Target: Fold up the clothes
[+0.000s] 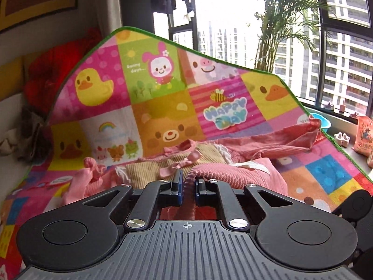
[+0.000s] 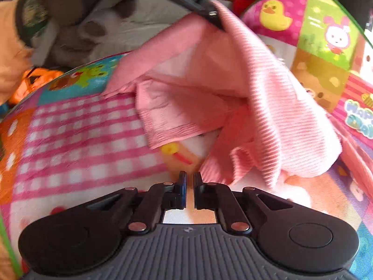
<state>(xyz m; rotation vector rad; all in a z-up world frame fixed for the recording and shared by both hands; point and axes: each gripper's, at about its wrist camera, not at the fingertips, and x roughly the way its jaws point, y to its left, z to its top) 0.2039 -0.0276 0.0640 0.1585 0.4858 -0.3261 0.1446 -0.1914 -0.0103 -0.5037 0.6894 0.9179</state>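
A pink ribbed child's garment [image 1: 235, 172] with a beige corduroy front and a pink bow lies crumpled on a colourful cartoon play mat [image 1: 105, 70]. My left gripper [image 1: 188, 179] is shut on a ribbed pink fold of it, which stands between the blue pads. In the right wrist view that fold of the garment [image 2: 244, 88] hangs lifted from the left gripper's black fingers [image 2: 213, 15] at the top. Lower down, my right gripper [image 2: 190, 178] is shut just in front of the cloth's lower edge, over the mat [image 2: 81, 128], with nothing between its jaws.
The mat's far side with the green border [image 1: 191, 46] stands raised. Behind it are a red cushion [image 1: 53, 70], a potted palm [image 1: 279, 35] and tall windows. A blue basin [image 1: 322, 121], small shoes [image 1: 341, 138] and a bag [image 1: 364, 137] sit on the right sill. Plush toys [image 2: 77, 28] lie beyond the mat.
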